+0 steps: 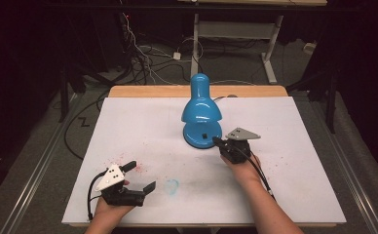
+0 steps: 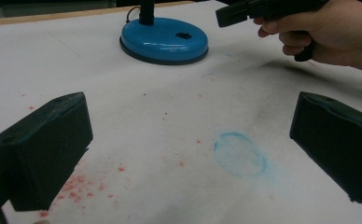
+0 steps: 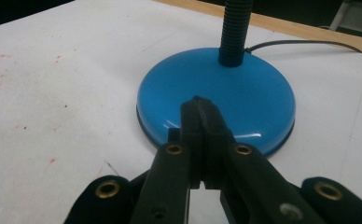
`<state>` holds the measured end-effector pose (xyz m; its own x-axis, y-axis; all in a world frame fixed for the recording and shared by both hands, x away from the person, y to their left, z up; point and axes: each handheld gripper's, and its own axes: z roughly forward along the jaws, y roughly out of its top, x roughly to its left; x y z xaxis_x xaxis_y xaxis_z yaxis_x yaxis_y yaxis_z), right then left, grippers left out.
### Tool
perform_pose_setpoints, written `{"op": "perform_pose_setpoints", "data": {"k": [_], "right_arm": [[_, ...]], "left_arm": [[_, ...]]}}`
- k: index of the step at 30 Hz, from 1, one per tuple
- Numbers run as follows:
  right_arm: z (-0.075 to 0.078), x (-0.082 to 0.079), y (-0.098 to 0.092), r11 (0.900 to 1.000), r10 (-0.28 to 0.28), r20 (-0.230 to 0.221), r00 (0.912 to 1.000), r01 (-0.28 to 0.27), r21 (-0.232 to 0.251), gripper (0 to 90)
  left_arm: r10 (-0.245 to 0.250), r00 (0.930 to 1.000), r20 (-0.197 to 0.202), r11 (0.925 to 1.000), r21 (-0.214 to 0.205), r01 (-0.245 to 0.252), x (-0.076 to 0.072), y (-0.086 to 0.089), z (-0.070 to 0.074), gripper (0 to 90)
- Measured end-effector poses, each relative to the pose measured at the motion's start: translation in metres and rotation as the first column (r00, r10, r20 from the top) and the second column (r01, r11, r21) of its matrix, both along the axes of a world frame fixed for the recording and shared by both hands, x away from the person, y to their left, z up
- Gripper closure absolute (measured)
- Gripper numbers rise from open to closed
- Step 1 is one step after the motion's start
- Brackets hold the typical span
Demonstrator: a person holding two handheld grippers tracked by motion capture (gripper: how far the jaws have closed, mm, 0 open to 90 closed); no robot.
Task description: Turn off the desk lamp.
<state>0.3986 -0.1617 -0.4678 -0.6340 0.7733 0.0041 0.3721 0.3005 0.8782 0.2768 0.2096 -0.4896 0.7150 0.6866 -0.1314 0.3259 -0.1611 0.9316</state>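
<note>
- Sitting at the middle-far part of the white table: a blue desk lamp, shade bent toward the near side over its round base.
- Small black switch on top of the base; black ribbed neck rises from the far side of the base, cord trails off to the far right.
- Right gripper held just at the lamp base's near-right edge, jaws pressed together with nothing between them, tips over the base rim in the right gripper view.
- Left gripper at the near-left of the table, jaws wide apart, holding nothing, well apart from the lamp.
- Faint blue ring smudge on the table between the left jaws; red specks scattered near-left.
</note>
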Motion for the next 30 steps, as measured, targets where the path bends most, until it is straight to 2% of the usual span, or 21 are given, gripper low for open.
{"op": "perform_pose_setpoints", "data": {"k": [3,12,18,24,27,30], "right_arm": [[-0.002,-0.006,-0.006,0.9999,0.007,0.010,0.9999,-0.007,-0.010,90.0],[-0.012,-0.032,-0.031,0.9999,-0.002,-0.012,0.9999,0.002,-0.017,90.0],[-0.015,-0.058,-0.055,0.9999,-0.008,-0.021,0.9997,0.008,-0.011,90.0],[-0.017,-0.084,-0.079,0.9992,-0.041,-0.029,0.9987,0.041,-0.006,90.0],[-0.014,-0.094,-0.087,0.9990,-0.043,-0.012,0.9990,0.043,-0.007,90.0],[-0.010,-0.102,-0.092,0.9985,-0.051,0.011,0.9986,0.051,0.020,90.0]], "left_arm": [[0.000,1.0000,-0.001,1.0000,0.002,0.000,0.000,0.000,0.000,0.0],[0.008,1.0000,-0.004,0.9999,0.013,-0.008,0.002,0.002,-0.002,0.0],[0.034,0.9993,-0.016,0.9994,-0.006,-0.034,0.003,0.008,-0.003,0.0],[0.039,0.9992,-0.013,0.9992,0.005,-0.039,0.004,0.010,-0.004,0.0],[0.039,0.9991,-0.015,0.9992,0.010,-0.039,0.004,0.010,-0.005,0.0],[0.034,0.9993,-0.013,0.9994,0.013,-0.034,0.004,0.009,-0.005,0.0]]}}
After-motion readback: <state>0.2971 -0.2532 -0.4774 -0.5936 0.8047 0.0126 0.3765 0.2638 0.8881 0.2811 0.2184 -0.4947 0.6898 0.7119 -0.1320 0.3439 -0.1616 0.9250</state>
